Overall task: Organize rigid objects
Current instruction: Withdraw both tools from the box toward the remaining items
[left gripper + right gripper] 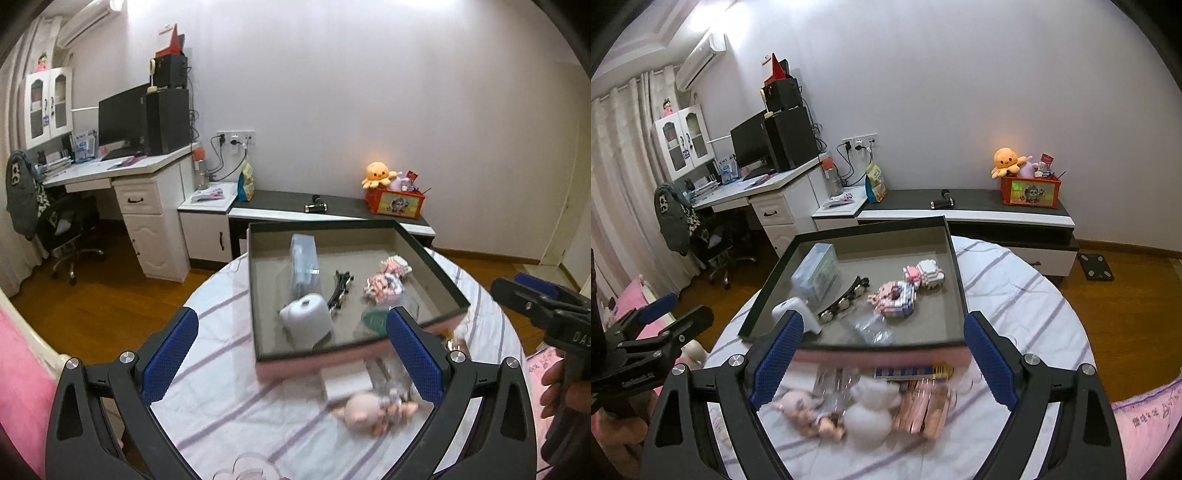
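Both tools are held above a round tabletop (221, 406) covered in a striped cloth, and each has its blue-padded jaws spread wide apart with nothing between them. The landmark is the shallow dark-rimmed tray (955, 280) in the middle of the tabletop.

The left tool (291, 354) hovers at the near side of the tray, its right pad overlapping the tray's near right corner in its own view. The right tool (882, 363) hangs just short of the tray's near rim.

Inside the tray lie a clear plastic box (816, 273), a white rounded device (306, 321), a black hair clip (844, 299) and two pink-and-white brick figures (905, 288).

On the cloth just outside the tray's near rim, blurred, lie a small doll (373, 410), a white plush (871, 410) and a pink packet (923, 413).
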Motion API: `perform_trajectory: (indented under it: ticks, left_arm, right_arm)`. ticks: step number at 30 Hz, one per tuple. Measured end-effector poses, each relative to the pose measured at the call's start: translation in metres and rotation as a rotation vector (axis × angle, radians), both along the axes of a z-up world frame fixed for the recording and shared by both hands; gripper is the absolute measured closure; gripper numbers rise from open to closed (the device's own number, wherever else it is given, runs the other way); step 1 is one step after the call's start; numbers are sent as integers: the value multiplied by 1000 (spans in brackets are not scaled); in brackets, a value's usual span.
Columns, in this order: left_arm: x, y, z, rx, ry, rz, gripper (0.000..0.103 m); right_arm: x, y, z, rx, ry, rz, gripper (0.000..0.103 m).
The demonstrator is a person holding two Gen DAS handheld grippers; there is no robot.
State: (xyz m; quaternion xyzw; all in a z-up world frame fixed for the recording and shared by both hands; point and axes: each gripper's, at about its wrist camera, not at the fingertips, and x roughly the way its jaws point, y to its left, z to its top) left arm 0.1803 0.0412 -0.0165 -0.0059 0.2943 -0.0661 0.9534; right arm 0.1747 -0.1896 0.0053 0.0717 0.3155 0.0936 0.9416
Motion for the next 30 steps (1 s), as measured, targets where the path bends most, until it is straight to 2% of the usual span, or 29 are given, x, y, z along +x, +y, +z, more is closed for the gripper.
perform_trajectory:
  ticks: [12,19,30]
  left_arm:
    - [-59,13,-2,-5,11,37,0]
    - [-76,18,-2,-16,20,49,0]
    - [-83,18,-6,-20,35,45,0]
  right_arm:
    - [-59,12,-8,4,1,7,13]
    - [-80,18,-17,-3,17,15,13]
    - [-86,13,-16,-17,21,-8,13]
